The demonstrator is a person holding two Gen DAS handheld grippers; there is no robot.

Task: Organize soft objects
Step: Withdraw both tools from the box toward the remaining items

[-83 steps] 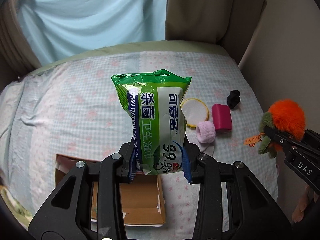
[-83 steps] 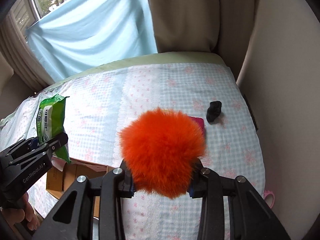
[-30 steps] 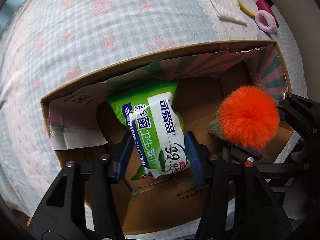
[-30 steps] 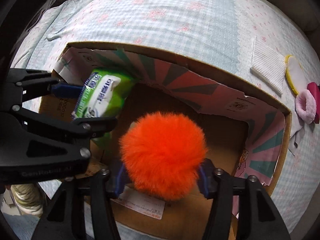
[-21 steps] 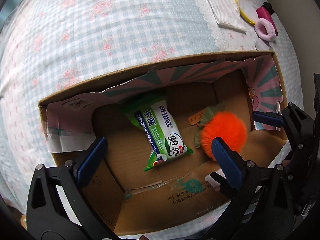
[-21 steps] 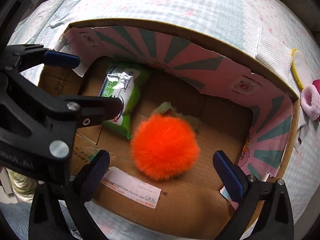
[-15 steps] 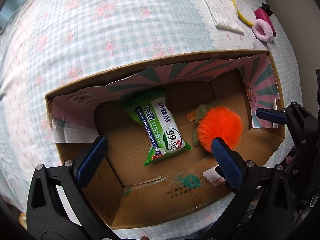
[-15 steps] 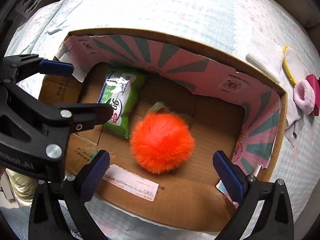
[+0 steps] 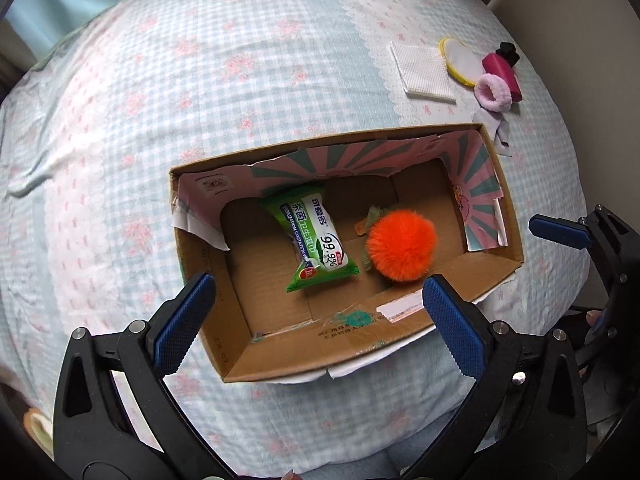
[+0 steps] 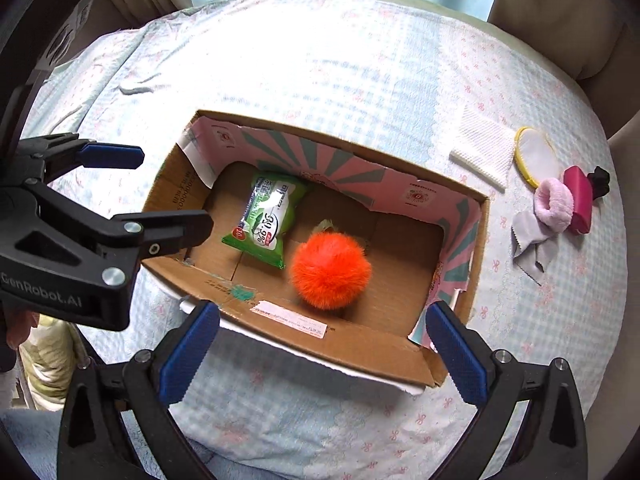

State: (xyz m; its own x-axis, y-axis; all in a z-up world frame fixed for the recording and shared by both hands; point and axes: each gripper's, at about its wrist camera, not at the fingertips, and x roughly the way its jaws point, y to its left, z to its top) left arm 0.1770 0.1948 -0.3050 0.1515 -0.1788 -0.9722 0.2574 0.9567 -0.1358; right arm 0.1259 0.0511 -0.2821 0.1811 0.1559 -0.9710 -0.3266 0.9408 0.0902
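Left gripper [image 9: 316, 300] spread wide, empty, above the cardboard box [image 9: 280, 354] near the bed's front edge. Inside, left to right: green wipes pack [image 9: 316, 236], orange pompom [image 9: 401, 246] just beside it (likely two items done). Right gripper [image 10: 322, 334] likewise apart, holding nothing. Left to collect, near the bed's right edge: white cloth [image 10: 482, 150], yellow-rimmed pad [image 10: 536, 156], pink scrunchie [image 10: 554, 202], magenta block [image 10: 580, 198], black clip [image 10: 600, 178].

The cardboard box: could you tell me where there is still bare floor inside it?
In the cardboard box, bare floor lies between the orange pom-pom and the right-hand wall, and left of the wipes pack. The middle is crowded, where pack and pom-pom lie almost together.
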